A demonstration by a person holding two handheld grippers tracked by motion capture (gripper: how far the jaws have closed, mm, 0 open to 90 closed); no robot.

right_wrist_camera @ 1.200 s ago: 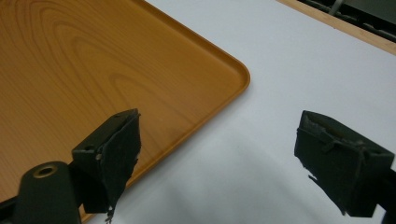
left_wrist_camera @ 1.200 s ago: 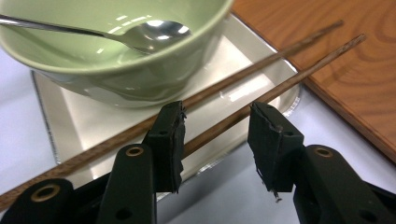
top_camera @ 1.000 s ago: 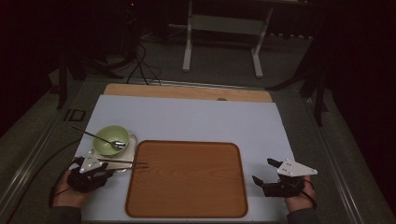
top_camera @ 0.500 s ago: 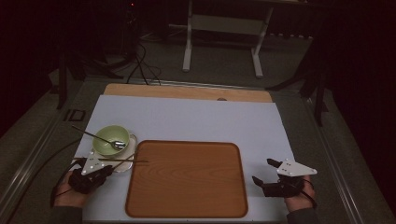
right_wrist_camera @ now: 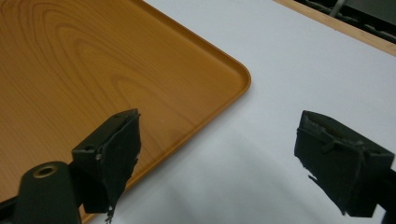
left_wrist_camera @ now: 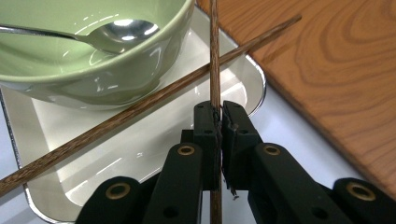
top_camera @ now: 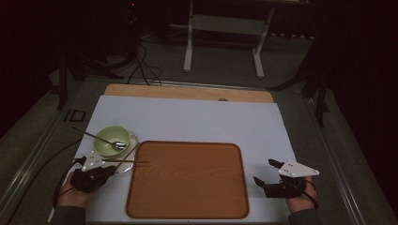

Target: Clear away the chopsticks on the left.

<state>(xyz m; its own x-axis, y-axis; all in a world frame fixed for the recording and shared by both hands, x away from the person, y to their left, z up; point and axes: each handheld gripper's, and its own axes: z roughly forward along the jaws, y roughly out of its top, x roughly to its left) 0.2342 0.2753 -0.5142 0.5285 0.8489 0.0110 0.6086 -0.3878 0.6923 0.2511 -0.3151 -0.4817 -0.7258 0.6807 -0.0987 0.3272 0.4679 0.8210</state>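
Note:
My left gripper is shut on a thin dark wooden chopstick. Its jaws have just been closing, and the stick stands between the pads. The stick's tip reaches over the left edge of the wooden tray. A second chopstick lies slantwise across a small metal dish. On that dish stands a green bowl with a metal spoon in it. My right gripper is open and holds nothing, just right of the tray's near right corner.
Tray and dish rest on a white board that covers the table. A wood strip runs along its far edge. A black cable trails off to the left. A metal stand is on the floor beyond.
The chopstick at my left gripper has tilted slightly, with the jaws drawn in around it. Both hands stay where they were.

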